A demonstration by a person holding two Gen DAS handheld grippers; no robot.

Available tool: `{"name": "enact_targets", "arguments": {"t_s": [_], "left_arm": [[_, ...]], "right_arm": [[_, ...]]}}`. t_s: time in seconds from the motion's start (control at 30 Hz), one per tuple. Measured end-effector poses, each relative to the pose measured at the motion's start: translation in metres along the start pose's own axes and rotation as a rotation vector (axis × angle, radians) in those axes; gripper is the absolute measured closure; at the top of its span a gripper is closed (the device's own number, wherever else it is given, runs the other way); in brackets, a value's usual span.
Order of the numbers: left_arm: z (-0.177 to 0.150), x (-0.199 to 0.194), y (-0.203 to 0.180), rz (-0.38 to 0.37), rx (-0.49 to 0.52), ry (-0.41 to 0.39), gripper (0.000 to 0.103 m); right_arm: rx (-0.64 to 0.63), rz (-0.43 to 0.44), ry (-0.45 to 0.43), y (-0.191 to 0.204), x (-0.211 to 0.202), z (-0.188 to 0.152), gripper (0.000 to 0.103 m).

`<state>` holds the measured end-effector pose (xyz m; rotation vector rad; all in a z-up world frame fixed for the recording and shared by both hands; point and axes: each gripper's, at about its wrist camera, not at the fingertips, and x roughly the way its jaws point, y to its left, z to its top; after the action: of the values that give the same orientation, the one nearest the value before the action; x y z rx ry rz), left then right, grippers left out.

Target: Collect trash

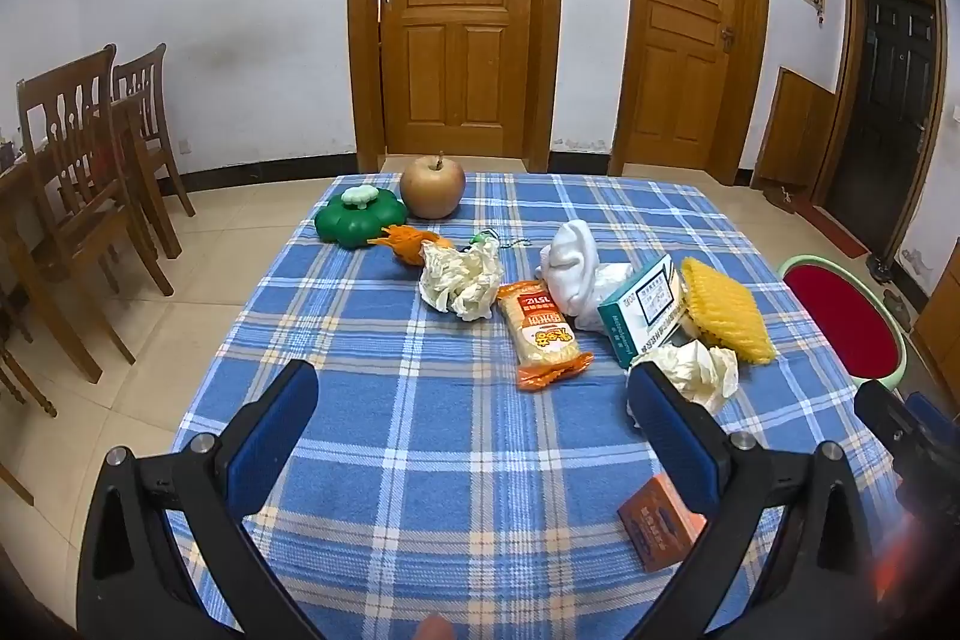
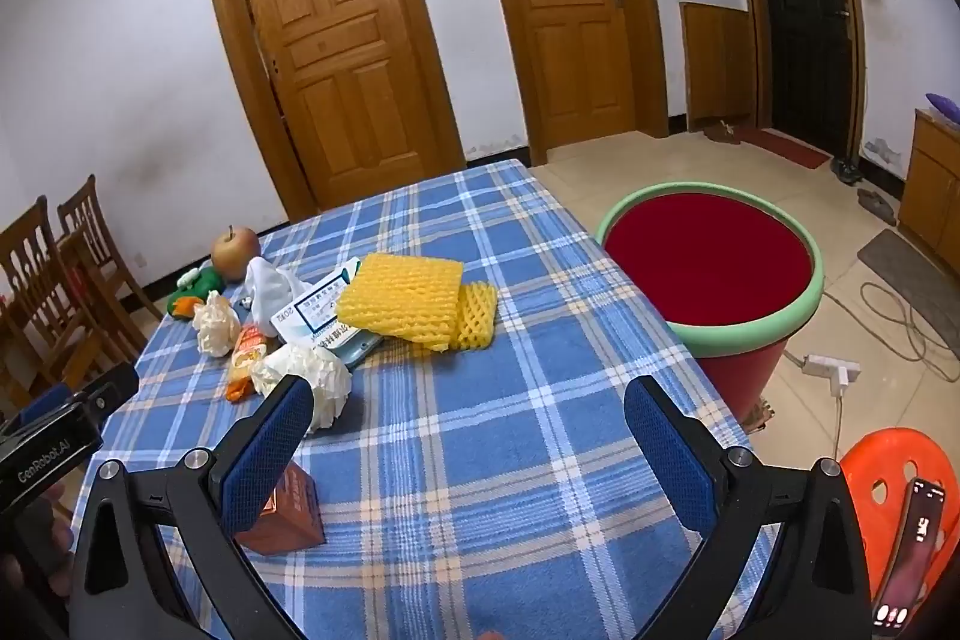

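Note:
Trash lies on the blue plaid tablecloth (image 1: 420, 430): two crumpled paper wads (image 1: 462, 280) (image 1: 699, 370), an orange snack wrapper (image 1: 543, 334), a white cloth-like bag (image 1: 573, 268), a teal-white box (image 1: 645, 307), yellow foam netting (image 1: 726, 310) and a small brown box (image 1: 660, 520). My left gripper (image 1: 474, 394) is open and empty above the near cloth. My right gripper (image 2: 471, 406) is open and empty; the near paper wad (image 2: 312, 376) sits by its left finger, the foam netting (image 2: 414, 301) ahead. A red bin with green rim (image 2: 714, 322) stands right of the table.
An apple (image 1: 433, 187), a green flower-shaped lid container (image 1: 357, 217) and an orange carrot-like toy (image 1: 411, 244) sit at the table's far end. Wooden chairs (image 1: 90, 196) stand left. An orange stool (image 2: 888, 496) with a phone, a power strip and cables lie right.

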<state>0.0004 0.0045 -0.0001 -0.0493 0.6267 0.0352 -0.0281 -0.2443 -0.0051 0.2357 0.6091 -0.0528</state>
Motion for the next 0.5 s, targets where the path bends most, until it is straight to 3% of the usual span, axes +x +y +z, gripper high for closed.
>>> {"name": "enact_targets", "arguments": {"t_s": [0.5], "left_arm": [[0.0,-0.0043,0.0012,0.004,-0.004,0.004,0.002]], "right_arm": [[-0.001,0.002,0.006,0.0021,0.0049,-0.0035,0.0]]}}
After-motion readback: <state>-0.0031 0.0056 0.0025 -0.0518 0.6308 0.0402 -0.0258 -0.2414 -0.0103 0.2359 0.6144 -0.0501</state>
